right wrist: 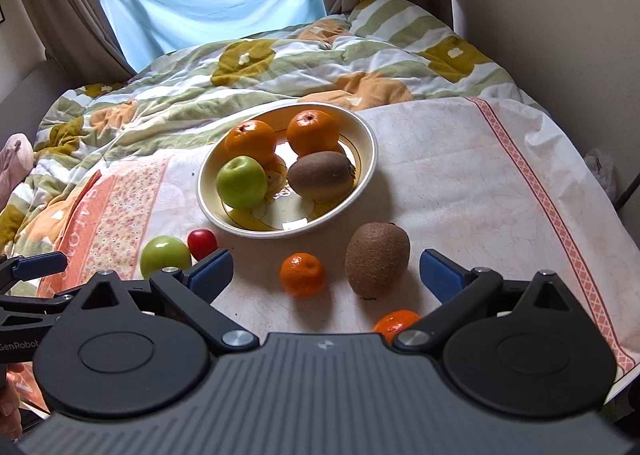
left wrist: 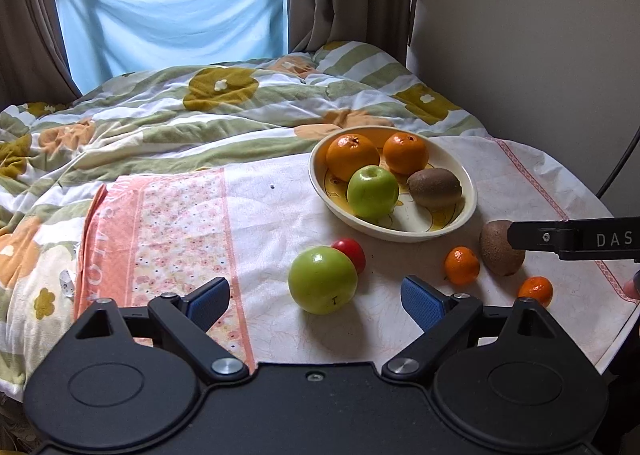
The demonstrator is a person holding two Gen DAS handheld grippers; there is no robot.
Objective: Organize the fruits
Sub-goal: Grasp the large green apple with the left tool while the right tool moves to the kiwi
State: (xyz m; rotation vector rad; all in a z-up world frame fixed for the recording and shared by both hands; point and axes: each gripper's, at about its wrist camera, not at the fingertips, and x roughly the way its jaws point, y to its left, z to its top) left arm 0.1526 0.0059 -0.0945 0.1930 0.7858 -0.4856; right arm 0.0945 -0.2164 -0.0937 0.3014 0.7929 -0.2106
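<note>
Five fruits lie loose on the cloth (left wrist: 280, 211) short of the bowl (left wrist: 472, 191), which already holds two oranges, a green apple and a kiwi. From where I steer, my left gripper (left wrist: 316, 301) stands wide with nothing between its blue pads, and the loose apple (left wrist: 322, 280) sits dead ahead, just past the tips and centred in the gap; a small red fruit (left wrist: 352, 251) touches its far side.

My right gripper (right wrist: 326, 273) is spread just as wide and empty. Its target, as I judge it, is the loose kiwi (right wrist: 377, 260), which lies ahead and slightly right of centre, its long axis running away from me and tilted a little to the right, so the pads would close across its narrow waist. A mandarin (right wrist: 302, 274) sits just beside the kiwi on the left, inside the same span; a second mandarin (right wrist: 396, 323) lies nearer, half hidden by the gripper body.

Each hand is nearer its own fruit: left to apple, right to kiwi. The bowl waits beyond both, near.
</note>
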